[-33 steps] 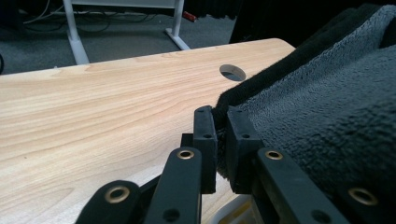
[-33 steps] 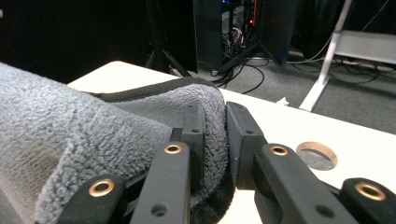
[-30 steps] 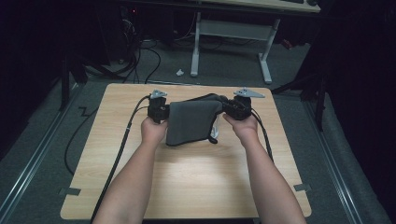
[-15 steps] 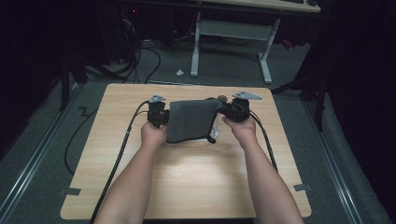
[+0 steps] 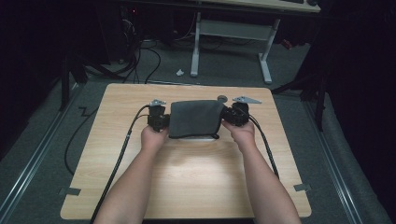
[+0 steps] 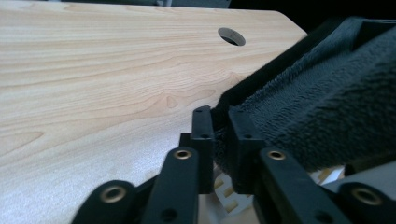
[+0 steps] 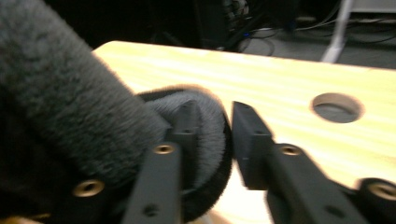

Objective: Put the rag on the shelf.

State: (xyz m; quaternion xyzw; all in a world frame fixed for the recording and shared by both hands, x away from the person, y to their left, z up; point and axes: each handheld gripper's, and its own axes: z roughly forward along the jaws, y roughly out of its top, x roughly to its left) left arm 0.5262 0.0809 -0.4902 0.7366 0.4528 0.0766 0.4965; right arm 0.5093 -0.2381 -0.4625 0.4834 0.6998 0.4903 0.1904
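Two grippers, one towel stretched flat

Two corners of the dark grey towel [image 5: 195, 119] are in my hold, one on each side, and the cloth has changed shape in the last second. A second ago it hung skewed between my hands, with its near-left part drooping toward me and a lumpy fold at the far right. Now it reads as a neat rectangle, its edges nearly square to the table [image 5: 140, 196]. I take that to mean the fold is pulled even and the towel is about ready to be laid down or folded over again.

My left gripper [image 6: 219, 135] is clamped on the towel's left edge; the jaws stand close together with pile squeezed between them. My right gripper [image 7: 212, 140] is less clear: the left jaw is buried in a rolled lip of towel, but a gap shows between that roll and the other jaw, so I cannot tell whether it truly pinches.

The towel sits over the far middle of the table, just above a pale object that peeks out beneath its near edge. Its long axis runs left to right, from one gripper to the other, with the short sides facing my hands.
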